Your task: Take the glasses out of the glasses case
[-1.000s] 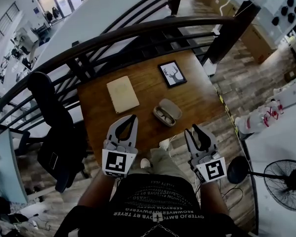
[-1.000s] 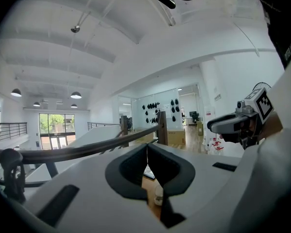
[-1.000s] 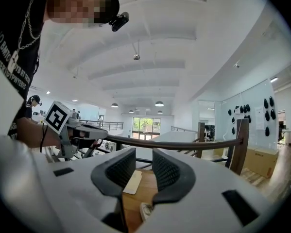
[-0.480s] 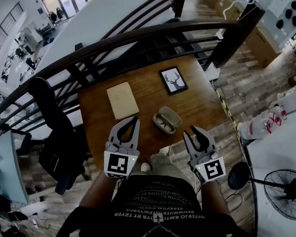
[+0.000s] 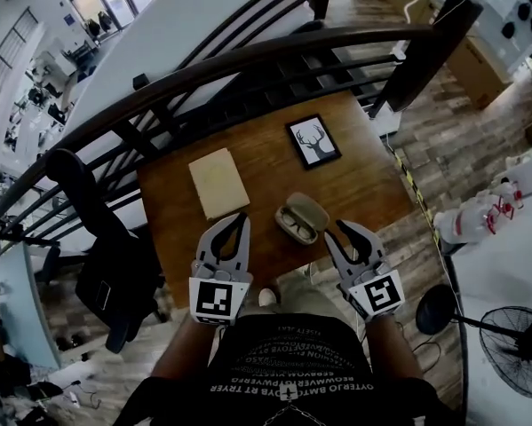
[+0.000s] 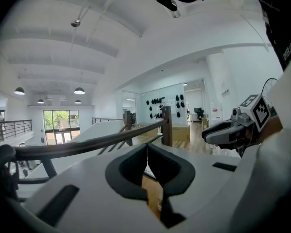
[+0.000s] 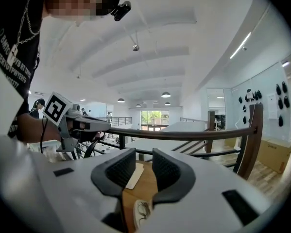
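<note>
While glasses case (image 5: pixel 301 217) lies open on table (image 5: pixel 359 180), glasses (image 7: pixel 141 210) showing, I hold right gripper (image 7: pixel 138 165) parted, aimed at them; left gripper (image 6: pixel 146 148) pinched together, empty, spare for steadying.

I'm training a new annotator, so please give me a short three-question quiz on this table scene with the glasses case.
1. True or false: the glasses case on the table lies open, with the glasses still inside.
2. Compare the left gripper and the right gripper. Which has its jaws apart? A) left B) right C) both
3. Fill in: the framed picture beyond the case shows a ____.

Key: 1 true; 2 B (the left one's tips meet, holding nothing); 3 deer.
</note>
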{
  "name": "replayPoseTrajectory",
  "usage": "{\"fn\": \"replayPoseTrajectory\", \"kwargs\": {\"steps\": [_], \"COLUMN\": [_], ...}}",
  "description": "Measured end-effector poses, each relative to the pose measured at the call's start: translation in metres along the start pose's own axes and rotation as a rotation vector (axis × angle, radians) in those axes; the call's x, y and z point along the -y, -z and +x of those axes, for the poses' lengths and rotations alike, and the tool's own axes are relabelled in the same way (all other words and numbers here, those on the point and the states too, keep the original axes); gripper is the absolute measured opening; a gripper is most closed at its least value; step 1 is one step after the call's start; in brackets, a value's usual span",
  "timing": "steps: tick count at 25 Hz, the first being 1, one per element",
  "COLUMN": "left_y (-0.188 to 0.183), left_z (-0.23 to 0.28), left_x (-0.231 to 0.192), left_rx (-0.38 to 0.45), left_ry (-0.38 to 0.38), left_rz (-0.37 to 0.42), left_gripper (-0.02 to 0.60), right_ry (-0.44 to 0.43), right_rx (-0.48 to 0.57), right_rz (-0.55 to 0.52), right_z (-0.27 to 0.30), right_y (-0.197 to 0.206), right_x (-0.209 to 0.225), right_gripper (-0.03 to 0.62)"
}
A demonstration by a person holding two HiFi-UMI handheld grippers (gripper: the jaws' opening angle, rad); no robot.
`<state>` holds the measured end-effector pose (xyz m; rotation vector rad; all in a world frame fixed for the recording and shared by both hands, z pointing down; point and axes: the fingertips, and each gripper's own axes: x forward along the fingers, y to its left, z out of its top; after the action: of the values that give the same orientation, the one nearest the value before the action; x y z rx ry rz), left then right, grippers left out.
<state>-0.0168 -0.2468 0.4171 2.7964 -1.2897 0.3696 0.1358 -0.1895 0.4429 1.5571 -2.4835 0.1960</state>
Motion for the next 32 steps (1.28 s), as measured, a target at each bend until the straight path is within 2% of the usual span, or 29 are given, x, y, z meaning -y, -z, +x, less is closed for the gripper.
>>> {"fn": "replayPoseTrajectory", "kwargs": {"steps": [8, 17, 32], "left_y": [0.008, 0.01, 0.016], "left_z": [0.019, 0.026, 0.043], "left_x": [0.001, 0.003, -0.003], "left_rx": [-0.024, -0.028, -0.054], "left_ry": [-0.009, -0.037, -0.057], "left_rz": [-0.01, -0.023, -0.026], "left_gripper": [0.029, 0.029, 0.029], "right_ry": [-0.023, -0.096, -0.158], "right_rx": [-0.094, -0.186, -0.328], "right_rz": [0.024, 0.07, 0.108], "right_z": [0.024, 0.049, 0.089], "right_y": [0.049, 0.101, 0.173], "right_x": [0.016, 0.024, 0.031], "right_gripper": [0.11, 0.11, 0.11]}}
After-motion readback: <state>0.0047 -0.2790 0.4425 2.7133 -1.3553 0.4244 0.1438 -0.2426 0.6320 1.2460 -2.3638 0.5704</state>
